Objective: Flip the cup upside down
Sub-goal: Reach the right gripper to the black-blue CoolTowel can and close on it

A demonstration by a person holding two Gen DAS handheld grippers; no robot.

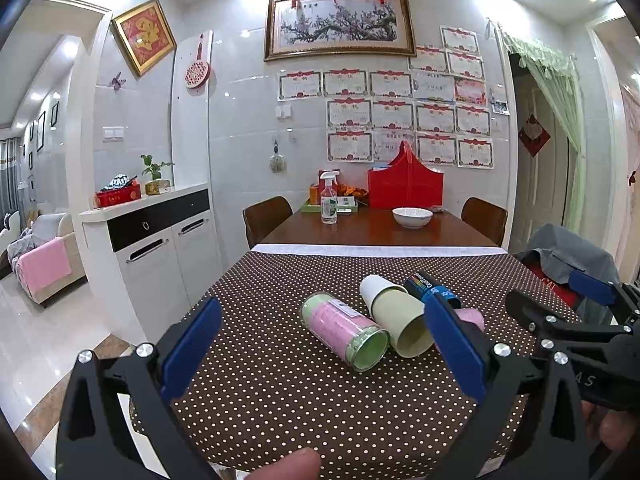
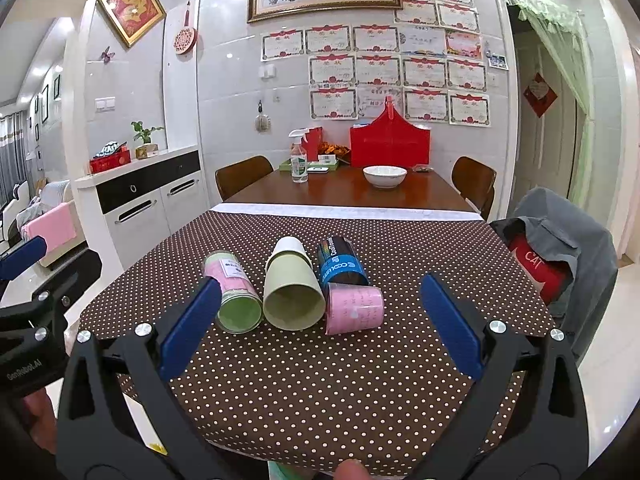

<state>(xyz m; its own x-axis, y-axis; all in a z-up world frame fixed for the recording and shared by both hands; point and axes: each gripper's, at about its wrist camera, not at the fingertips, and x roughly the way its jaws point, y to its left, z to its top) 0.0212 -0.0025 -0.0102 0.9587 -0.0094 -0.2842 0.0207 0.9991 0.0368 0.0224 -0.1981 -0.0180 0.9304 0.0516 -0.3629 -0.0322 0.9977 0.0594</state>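
A pale green cup (image 2: 294, 286) with a white base lies on its side on the dotted tablecloth (image 2: 320, 380), mouth toward me; it also shows in the left wrist view (image 1: 396, 316). Left of it lies a pink-and-green canister (image 2: 234, 296) (image 1: 344, 330). Right of it lie a blue-and-black can (image 2: 340, 262) (image 1: 430, 286) and a pink cup (image 2: 354, 308). My right gripper (image 2: 320, 328) is open, just short of the cups. My left gripper (image 1: 324, 348) is open, near the canister. Both are empty.
Beyond the cloth the wooden table (image 2: 352, 194) carries a white bowl (image 2: 384, 176), a spray bottle (image 2: 299, 162) and a red box (image 2: 390, 142). Chairs stand at both sides; one at right holds a grey jacket (image 2: 560, 248). A white cabinet (image 2: 148, 204) stands left.
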